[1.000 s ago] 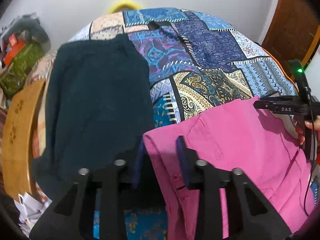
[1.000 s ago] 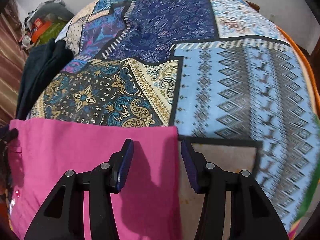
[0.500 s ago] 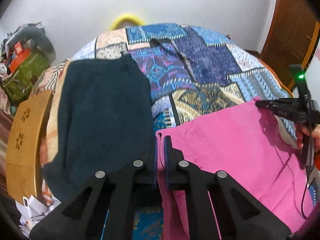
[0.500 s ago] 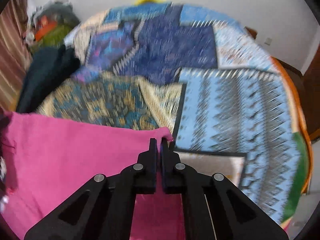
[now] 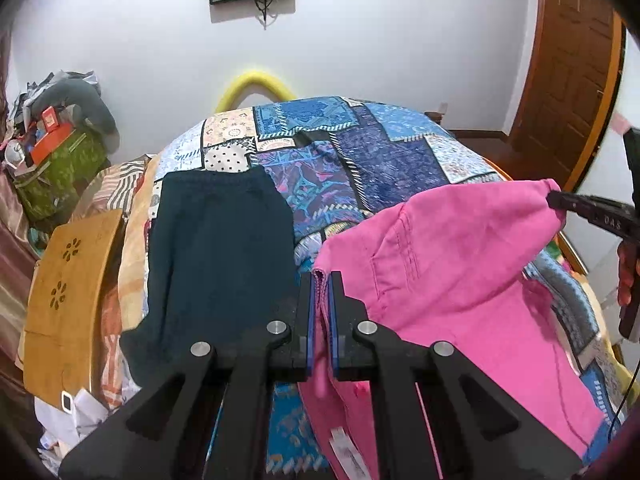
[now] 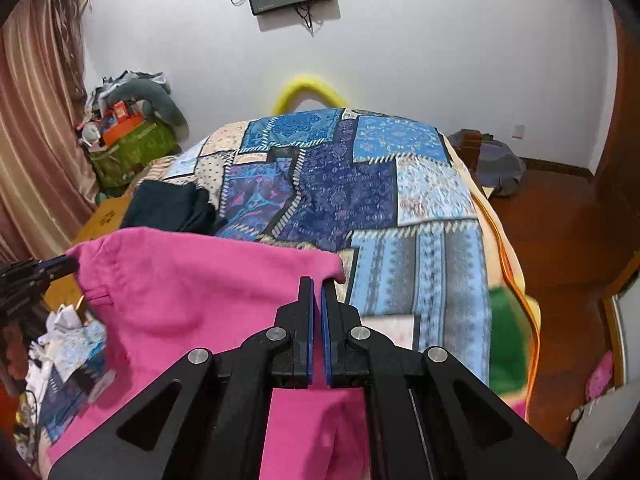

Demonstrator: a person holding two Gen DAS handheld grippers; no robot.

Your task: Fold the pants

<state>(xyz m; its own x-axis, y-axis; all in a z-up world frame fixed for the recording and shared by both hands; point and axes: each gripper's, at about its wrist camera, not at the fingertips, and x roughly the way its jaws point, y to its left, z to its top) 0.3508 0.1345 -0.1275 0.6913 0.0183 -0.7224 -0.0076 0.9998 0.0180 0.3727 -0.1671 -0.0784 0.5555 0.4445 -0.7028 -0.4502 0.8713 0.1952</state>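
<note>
Pink pants (image 5: 448, 264) hang lifted off the patchwork bedspread (image 5: 360, 148), stretched between both grippers. My left gripper (image 5: 320, 280) is shut on one top corner of the pink cloth. My right gripper (image 6: 316, 284) is shut on the other top corner of the pants (image 6: 192, 296). In the left wrist view the right gripper (image 5: 560, 200) shows at the far right, pinching the cloth's corner. The left gripper (image 6: 60, 266) appears at the left edge of the right wrist view, holding its corner. The lower part of the pants drapes down out of sight.
A folded dark teal garment (image 5: 216, 248) lies on the bed left of the pants. A wooden board (image 5: 68, 292) leans at the bed's left side. A green bag with clutter (image 5: 60, 168) stands by the wall. A wooden door (image 5: 568, 72) is at the right.
Both grippers closed on the pink pants' top corners and rose, lifting the cloth off the bed. The view has tilted up to show the wall and screen.
</note>
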